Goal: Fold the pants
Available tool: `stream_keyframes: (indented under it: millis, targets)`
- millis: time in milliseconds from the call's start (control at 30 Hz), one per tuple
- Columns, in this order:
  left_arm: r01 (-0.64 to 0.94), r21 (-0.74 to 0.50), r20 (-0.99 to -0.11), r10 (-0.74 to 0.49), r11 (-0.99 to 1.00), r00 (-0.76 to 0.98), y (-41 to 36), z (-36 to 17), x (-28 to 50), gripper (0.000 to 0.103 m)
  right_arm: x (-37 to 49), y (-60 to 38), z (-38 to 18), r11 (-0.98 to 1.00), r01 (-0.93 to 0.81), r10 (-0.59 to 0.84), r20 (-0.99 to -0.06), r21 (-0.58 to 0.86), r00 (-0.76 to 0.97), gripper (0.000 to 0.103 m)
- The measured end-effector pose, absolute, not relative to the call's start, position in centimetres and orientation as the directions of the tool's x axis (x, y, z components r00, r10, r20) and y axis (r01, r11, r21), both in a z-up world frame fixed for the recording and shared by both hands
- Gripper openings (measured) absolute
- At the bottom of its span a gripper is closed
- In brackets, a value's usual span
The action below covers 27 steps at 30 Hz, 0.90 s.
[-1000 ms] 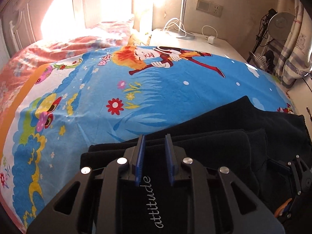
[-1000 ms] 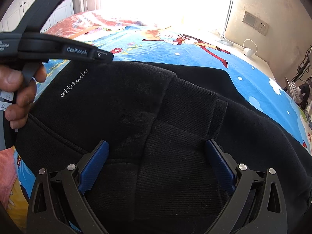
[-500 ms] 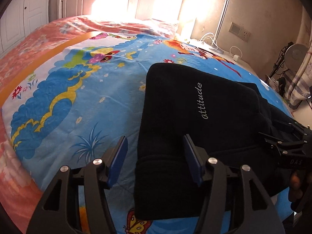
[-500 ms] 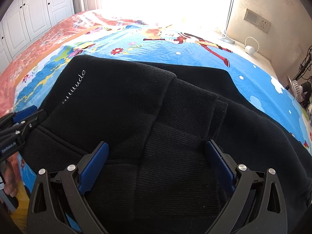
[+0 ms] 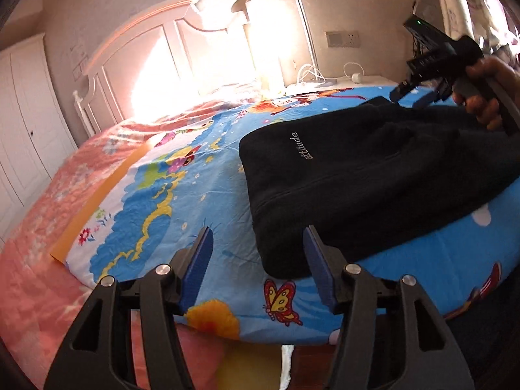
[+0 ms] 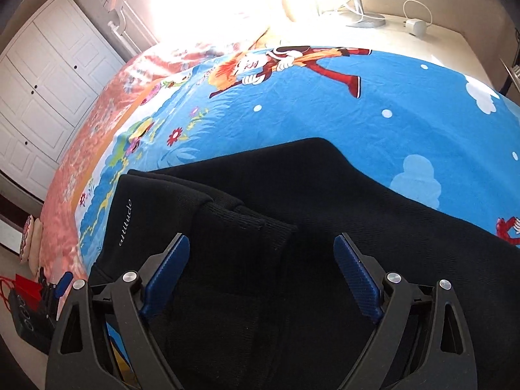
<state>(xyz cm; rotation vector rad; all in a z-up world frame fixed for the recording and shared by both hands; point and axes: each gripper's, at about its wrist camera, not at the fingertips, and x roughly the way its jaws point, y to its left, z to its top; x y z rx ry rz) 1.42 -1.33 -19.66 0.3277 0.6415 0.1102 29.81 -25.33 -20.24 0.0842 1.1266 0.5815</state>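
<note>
Left tool (image 5: pixel 258 261) closing, empty, just off pants (image 5: pixel 373 175) corner; right tool (image 6: pixel 260 276) closing, empty, above pants. Pants lie folded on bed (image 5: pixel 162 195); you seem finished.

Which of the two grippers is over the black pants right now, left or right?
The right gripper: its open, closing jaws straddle the black pants without pressing them. The left gripper, jaws also closing, hangs over the bedsheet beside the pants' corner.
</note>
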Motion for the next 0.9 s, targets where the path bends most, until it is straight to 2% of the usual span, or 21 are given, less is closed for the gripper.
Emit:
stream_keyframes:
  millis: [33,67,233,367,433,533,567,600,633,667,700,867,900]
  targets:
    - [0.024,0.387,-0.566,0.217,0.922,0.796,-2.2,-20.1,1.0,0.044,29.8,-24.8,-20.8,0.851,-0.389,0.477,-0.831,0.354,0.287,0.089]
    - [0.043,0.419,-0.565,0.223,0.907,0.795,-2.9,-20.5,0.8,0.043,29.8,-24.5,-21.4,0.854,-0.379,0.472,-0.837,0.356,0.277,0.087]
    - [0.053,0.614,-0.498,0.335,0.787,0.800,-4.7,-22.2,2.0,0.043,29.7,-24.1,-21.9,0.863,-0.389,0.445,-0.850,0.323,0.281,0.087]
    - [0.138,0.779,-0.444,0.384,0.611,0.809,-7.0,-23.8,3.4,0.043,30.1,-23.9,-22.0,0.863,-0.394,0.439,-0.854,0.316,0.278,0.087]
    - [0.155,0.863,-0.379,0.415,0.481,0.827,-8.1,-24.8,3.9,0.043,30.2,-23.6,-22.0,0.866,-0.400,0.429,-0.858,0.301,0.282,0.087]
    - [0.225,0.902,-0.381,0.433,0.369,0.817,-9.1,-26.0,5.2,0.044,30.3,-23.4,-22.0,0.867,-0.405,0.420,-0.862,0.290,0.283,0.086]
    - [0.233,0.920,-0.358,0.430,0.316,0.829,-9.4,-26.5,5.3,0.041,30.3,-23.4,-22.0,0.867,-0.407,0.419,-0.863,0.288,0.282,0.083]
    - [0.245,0.926,-0.351,0.422,0.286,0.836,-9.5,-26.9,5.4,0.027,30.2,-23.3,-21.9,0.863,-0.414,0.424,-0.862,0.291,0.278,0.079]
    - [0.243,0.930,-0.345,0.426,0.276,0.836,-9.3,-27.0,5.7,0.014,30.2,-23.2,-21.8,0.854,-0.421,0.438,-0.859,0.304,0.267,0.070]
    - [0.228,0.931,-0.336,0.424,0.287,0.841,-8.9,-26.5,5.7,0.014,30.0,-23.0,-21.6,0.849,-0.426,0.446,-0.857,0.314,0.258,0.066]
    - [0.219,0.920,-0.349,0.420,0.326,0.838,-8.3,-25.7,5.9,0.014,29.9,-22.8,-21.4,0.841,-0.433,0.456,-0.856,0.324,0.245,0.056]
    - [0.153,0.911,-0.333,0.463,0.383,0.821,-5.7,-24.1,6.0,0.013,28.7,-20.1,-20.5,0.822,-0.482,0.458,-0.854,0.302,0.247,0.040]
    - [0.157,0.909,-0.342,0.473,0.386,0.812,-5.2,-24.4,6.0,0.013,28.5,-19.7,-20.5,0.820,-0.486,0.461,-0.852,0.302,0.249,0.039]
